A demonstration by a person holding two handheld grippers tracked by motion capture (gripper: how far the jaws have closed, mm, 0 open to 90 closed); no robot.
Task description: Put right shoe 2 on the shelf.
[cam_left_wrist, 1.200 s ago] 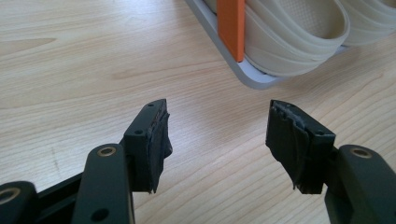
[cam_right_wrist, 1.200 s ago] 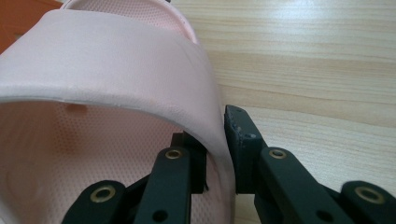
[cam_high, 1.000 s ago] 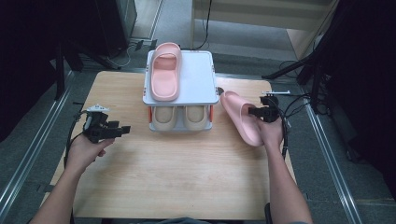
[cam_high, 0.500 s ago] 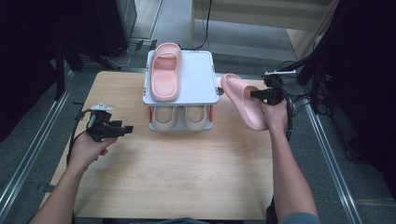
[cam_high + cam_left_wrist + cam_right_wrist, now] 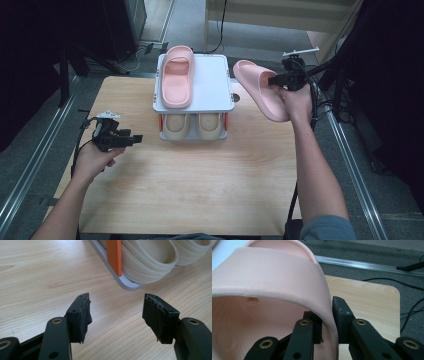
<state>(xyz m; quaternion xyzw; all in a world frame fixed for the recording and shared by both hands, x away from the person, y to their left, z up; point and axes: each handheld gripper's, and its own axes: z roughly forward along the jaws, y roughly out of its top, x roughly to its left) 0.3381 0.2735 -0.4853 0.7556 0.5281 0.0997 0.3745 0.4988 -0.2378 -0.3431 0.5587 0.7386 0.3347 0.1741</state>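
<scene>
We see the wooden table (image 5: 200, 200) bearing a two-tier shoe rack (image 5: 215, 90) at twelve o'clock, one pink slipper (image 5: 176, 80) on its top shelf and a beige pair (image 5: 192, 125) below. At two o'clock our right gripper (image 5: 280, 80) pinches the second pink slipper (image 5: 260, 90) by its strap, in the air. That thin edge grip could let it twist and drop short of the shelf. Our left gripper (image 5: 116, 312) rests spread at nine o'clock, holding nothing.

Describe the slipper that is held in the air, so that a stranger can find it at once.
Start at the two-level shoe rack at the table's far edge. Just right of it, the right tongs clamp the strap of a pink slipper. Its twin pink slipper lies flat on top; the beige slippers sit below; it alone hangs tilted.
</scene>
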